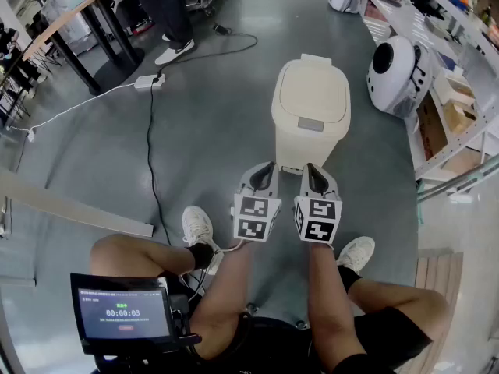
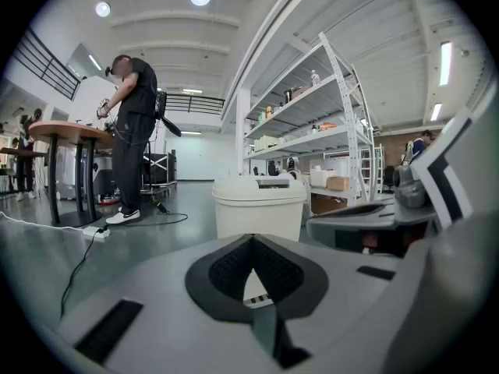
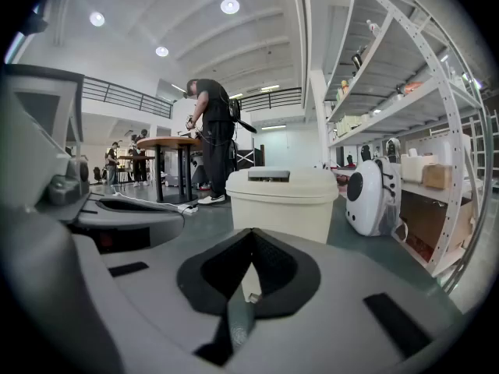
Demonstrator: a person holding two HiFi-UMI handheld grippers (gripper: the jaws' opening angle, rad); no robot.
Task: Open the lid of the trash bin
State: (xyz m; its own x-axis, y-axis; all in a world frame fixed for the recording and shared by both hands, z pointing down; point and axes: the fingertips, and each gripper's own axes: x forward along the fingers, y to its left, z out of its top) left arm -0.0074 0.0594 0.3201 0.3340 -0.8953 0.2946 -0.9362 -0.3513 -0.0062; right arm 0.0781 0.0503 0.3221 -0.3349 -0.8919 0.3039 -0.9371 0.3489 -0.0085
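A cream trash bin (image 1: 310,111) stands on the grey floor ahead of me with its lid (image 1: 313,92) down flat. My left gripper (image 1: 265,168) and right gripper (image 1: 313,170) hang side by side just in front of the bin's base, apart from it. Both are shut with nothing between the jaws. The left gripper view shows the bin (image 2: 259,207) straight ahead beyond the shut left gripper (image 2: 251,241). In the right gripper view the bin (image 3: 284,197) rises right behind the shut right gripper (image 3: 251,234).
A white rounded machine (image 1: 399,72) and metal shelving (image 1: 456,92) stand to the bin's right. A black cable and power strip (image 1: 148,81) lie on the floor at left, near a standing person (image 1: 168,14) and a table (image 1: 66,18). My shoes (image 1: 196,228) flank the grippers.
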